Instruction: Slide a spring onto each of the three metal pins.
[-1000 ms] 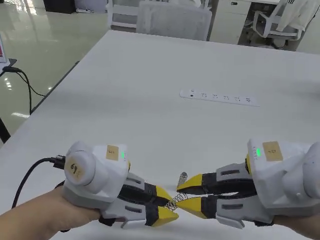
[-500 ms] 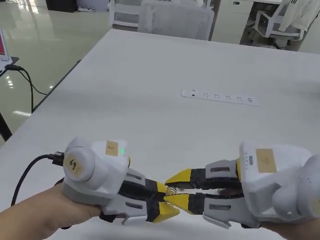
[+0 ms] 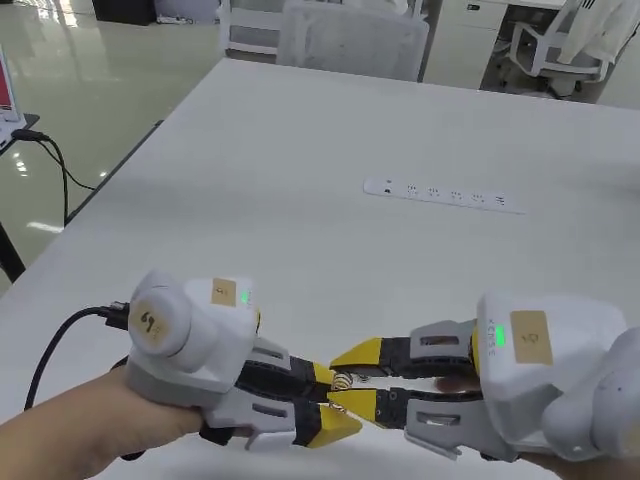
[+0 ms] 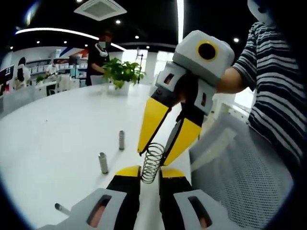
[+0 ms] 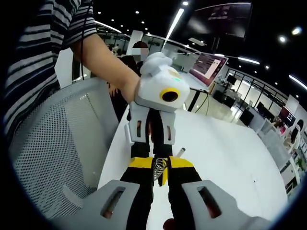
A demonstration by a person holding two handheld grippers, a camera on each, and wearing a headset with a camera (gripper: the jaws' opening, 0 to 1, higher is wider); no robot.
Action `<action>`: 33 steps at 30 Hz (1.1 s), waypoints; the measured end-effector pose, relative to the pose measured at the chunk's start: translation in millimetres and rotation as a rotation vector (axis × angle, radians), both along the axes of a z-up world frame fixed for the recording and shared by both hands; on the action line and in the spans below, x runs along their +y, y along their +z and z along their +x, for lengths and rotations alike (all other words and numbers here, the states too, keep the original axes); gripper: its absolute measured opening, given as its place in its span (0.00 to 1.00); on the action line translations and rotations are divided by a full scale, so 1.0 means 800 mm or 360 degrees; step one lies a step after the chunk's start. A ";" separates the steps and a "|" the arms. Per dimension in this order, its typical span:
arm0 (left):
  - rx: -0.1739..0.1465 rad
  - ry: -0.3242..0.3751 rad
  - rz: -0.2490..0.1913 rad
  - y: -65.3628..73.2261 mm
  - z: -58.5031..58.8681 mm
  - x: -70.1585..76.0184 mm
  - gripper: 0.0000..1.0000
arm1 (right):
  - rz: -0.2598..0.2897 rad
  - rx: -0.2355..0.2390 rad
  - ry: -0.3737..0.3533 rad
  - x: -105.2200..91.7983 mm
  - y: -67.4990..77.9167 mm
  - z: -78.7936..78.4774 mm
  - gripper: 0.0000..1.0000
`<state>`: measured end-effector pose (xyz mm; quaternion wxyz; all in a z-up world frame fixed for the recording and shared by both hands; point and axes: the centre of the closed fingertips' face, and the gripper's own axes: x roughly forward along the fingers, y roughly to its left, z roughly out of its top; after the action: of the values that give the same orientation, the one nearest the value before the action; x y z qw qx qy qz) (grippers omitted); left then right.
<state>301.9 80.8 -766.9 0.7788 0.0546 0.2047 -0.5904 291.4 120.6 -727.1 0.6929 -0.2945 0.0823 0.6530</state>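
Note:
A small steel spring (image 3: 343, 381) stands between the yellow tips of my left gripper (image 3: 332, 398), which is shut on its lower end. My right gripper (image 3: 342, 378) faces it tip to tip, its jaws apart on either side of the spring's free end (image 4: 154, 149). In the left gripper view the right gripper (image 4: 153, 156) reaches down from above. Two short metal pins (image 4: 122, 140) (image 4: 103, 163) stand upright on the white table, and a third pin (image 4: 61, 209) leans near the bottom left. One pin (image 5: 181, 152) stands just beyond the right gripper (image 5: 161, 164).
A white power strip (image 3: 442, 194) lies across the table's far middle. A black cable (image 3: 58, 345) trails from the left gripper over the table's left edge. Office chairs (image 3: 350, 40) stand at the far end. A mesh chair back (image 5: 53, 148) is close by the person.
The right gripper has moved left, bringing its jaws around the spring held by the left gripper. The left gripper has barely moved.

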 end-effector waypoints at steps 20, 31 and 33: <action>0.0116 0.0123 0.0013 -0.008 0.004 0.023 0.18 | -0.0014 -0.0054 -0.0032 -0.002 0.000 0.010 0.07; 0.0136 0.0194 0.0010 -0.006 0.007 0.041 0.30 | -0.0049 -0.0072 -0.0061 -0.005 -0.007 0.016 0.07; 0.0138 0.0211 0.0008 -0.005 0.008 0.045 0.33 | -0.0049 -0.0077 -0.0071 -0.005 -0.007 0.018 0.07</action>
<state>308.1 117.1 -770.7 0.8064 0.0171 0.2430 -0.5388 305.4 116.5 -732.6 0.7045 -0.3188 0.0820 0.6287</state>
